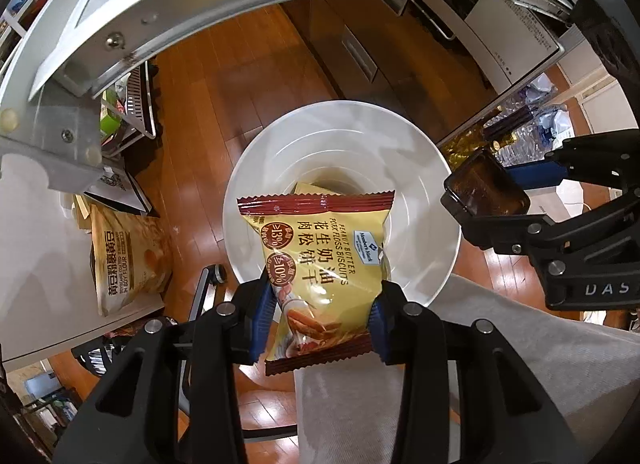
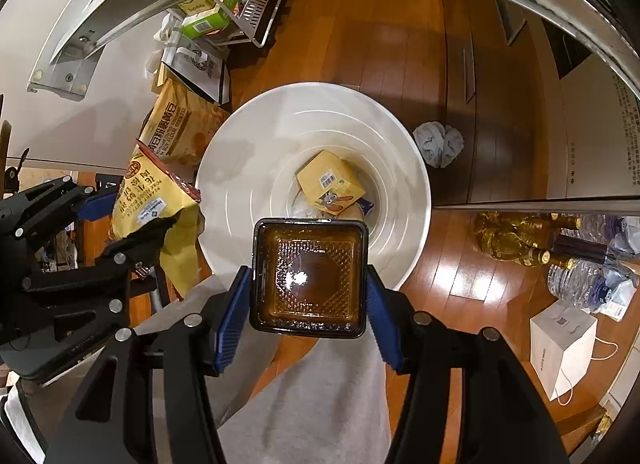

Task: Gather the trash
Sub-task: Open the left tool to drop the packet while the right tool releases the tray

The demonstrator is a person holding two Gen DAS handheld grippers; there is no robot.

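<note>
Above the white bin (image 1: 440, 248) on the wooden floor, left gripper (image 1: 320, 316) clamped on a yellow biscuit packet (image 1: 320, 248), right gripper (image 2: 308, 304) clamped on a brown plastic tray (image 2: 308, 276); best released centred over the opening.

- Your biscuit packet (image 1: 320, 264) is glossy foil-like plastic.
- Your tray (image 2: 308, 278) is clear, shiny amber plastic.
- Your bin (image 2: 248, 168) looks smooth white plastic; the floor (image 2: 380, 36) is polished wood.
</note>
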